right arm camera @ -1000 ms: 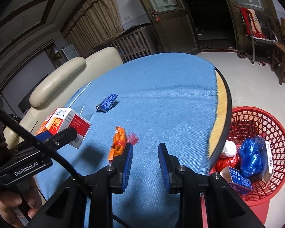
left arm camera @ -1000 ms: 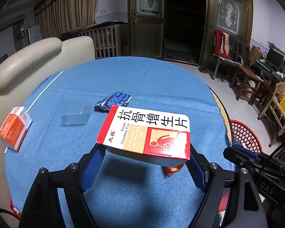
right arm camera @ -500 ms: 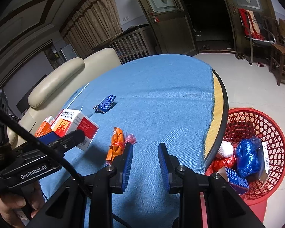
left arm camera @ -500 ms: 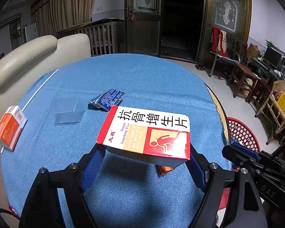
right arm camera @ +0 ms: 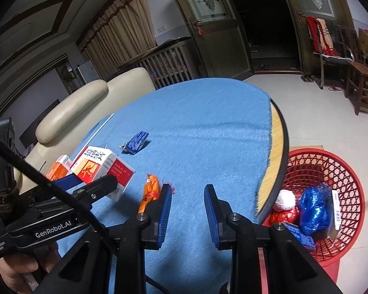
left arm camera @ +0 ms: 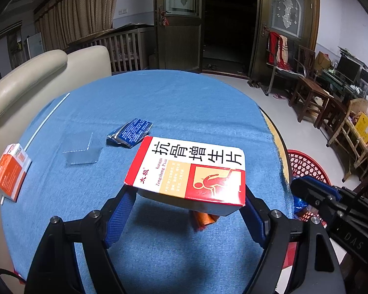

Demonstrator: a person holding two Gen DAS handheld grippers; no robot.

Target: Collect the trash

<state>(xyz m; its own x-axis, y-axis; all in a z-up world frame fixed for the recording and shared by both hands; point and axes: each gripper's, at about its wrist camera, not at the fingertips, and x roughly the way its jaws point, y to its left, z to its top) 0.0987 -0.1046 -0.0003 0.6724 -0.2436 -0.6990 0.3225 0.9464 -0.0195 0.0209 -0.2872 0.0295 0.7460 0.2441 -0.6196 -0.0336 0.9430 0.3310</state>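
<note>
Little changed over the second. Left hand-held gripper (right arm camera: 85, 183), with the medicine box (right arm camera: 103, 165) clamped in it, edged rightward across the worktop (right arm camera: 196, 127) toward the orange wrapper (right arm camera: 149, 192), now hiding more of it in the left wrist view. Both views drifted slightly: orange box (left arm camera: 8, 171) and blue packet (left arm camera: 130, 133) sit a bit farther right; red basket (right arm camera: 331, 171) shows more fully.

Both wrist views—perhaps close—share table (left arm camera: 179, 103).
</note>
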